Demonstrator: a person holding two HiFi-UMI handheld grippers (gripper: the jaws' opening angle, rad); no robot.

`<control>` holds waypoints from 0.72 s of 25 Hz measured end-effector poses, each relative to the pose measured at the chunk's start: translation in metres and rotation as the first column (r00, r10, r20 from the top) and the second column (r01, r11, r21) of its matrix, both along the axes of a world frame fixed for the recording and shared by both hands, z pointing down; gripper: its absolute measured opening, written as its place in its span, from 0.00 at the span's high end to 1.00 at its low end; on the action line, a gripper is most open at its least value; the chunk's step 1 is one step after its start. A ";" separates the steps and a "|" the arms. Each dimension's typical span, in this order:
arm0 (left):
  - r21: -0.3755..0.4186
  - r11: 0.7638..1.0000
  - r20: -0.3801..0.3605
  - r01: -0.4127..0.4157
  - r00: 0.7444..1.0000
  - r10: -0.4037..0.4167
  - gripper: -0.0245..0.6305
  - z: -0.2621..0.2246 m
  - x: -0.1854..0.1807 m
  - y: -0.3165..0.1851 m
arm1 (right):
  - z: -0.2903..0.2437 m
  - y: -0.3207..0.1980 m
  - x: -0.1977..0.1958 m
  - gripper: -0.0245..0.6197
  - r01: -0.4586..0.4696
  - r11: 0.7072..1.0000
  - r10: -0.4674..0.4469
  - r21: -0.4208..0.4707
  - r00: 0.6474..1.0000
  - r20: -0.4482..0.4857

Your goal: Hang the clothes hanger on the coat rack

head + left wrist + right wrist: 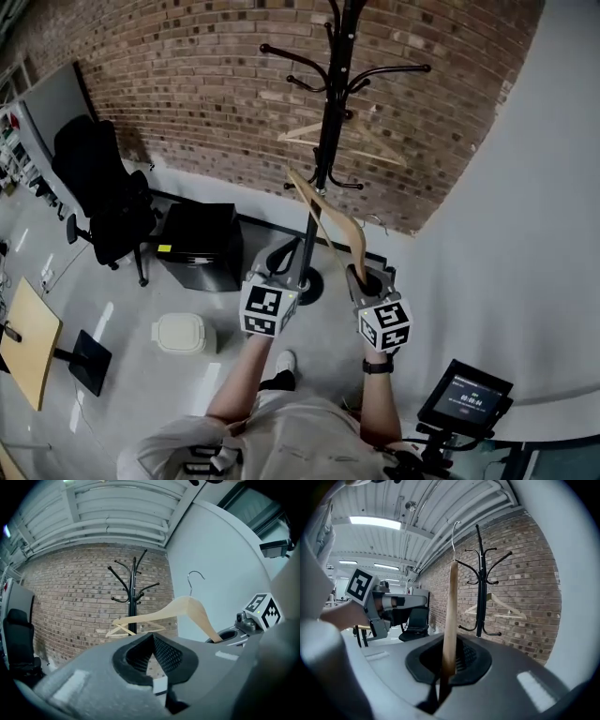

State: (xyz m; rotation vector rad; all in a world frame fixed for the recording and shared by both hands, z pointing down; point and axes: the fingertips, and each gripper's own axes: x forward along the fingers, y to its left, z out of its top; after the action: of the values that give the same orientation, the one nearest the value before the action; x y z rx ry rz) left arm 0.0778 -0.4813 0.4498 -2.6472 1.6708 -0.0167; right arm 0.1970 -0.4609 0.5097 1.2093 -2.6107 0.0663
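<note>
Reaches both forearms forward and up, side by side, with a wristwatch point(378, 367) on the right wrist. Clamps the right tool point(449, 660) on the lower end of one arm of the wooden clothes hanger point(450, 616). Stands that hanger steeply up from the jaws, metal hook point(453, 536) topmost. Holds the left tool point(152, 653) just beside the right one, jaws pressed together and empty, clear of the hanger.

Faces, beyond the raised hanger, the black coat rack point(330, 122) with its curved pegs. Holds the hanger apart from the rack, hook not yet on any peg. Shows a second wooden hanger point(375, 141) on the rack, in front of the brick wall point(169, 75).

Lower left on the floor: a white lidded container point(180, 333), then a black box point(202, 246). Farther off toward the wall: a black office chair point(101, 192). Near the right elbow: a small dark screen point(464, 394).
</note>
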 end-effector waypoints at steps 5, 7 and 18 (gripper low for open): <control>0.062 0.998 -0.002 -0.006 1.000 0.006 0.96 -0.024 -0.009 -0.056 | -0.027 -0.062 -0.015 0.95 0.033 0.999 -0.034 0.030 0.999 0.013; 0.088 0.996 0.012 -0.026 1.000 0.025 0.96 -0.031 -0.007 -0.074 | -0.032 -0.083 -0.016 0.96 0.038 0.999 -0.038 0.023 0.999 0.014; 0.087 0.992 0.074 -0.095 0.993 0.089 0.96 -0.047 0.007 -0.123 | -0.046 -0.164 -0.028 0.96 0.339 0.937 -0.343 -0.089 0.939 -0.036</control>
State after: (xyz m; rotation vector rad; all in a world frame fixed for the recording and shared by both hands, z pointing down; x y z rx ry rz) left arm 0.0851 -0.6042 0.4025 -2.6222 1.4906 -0.0320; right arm 0.1691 -0.6248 0.4634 0.7072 -2.7015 0.0725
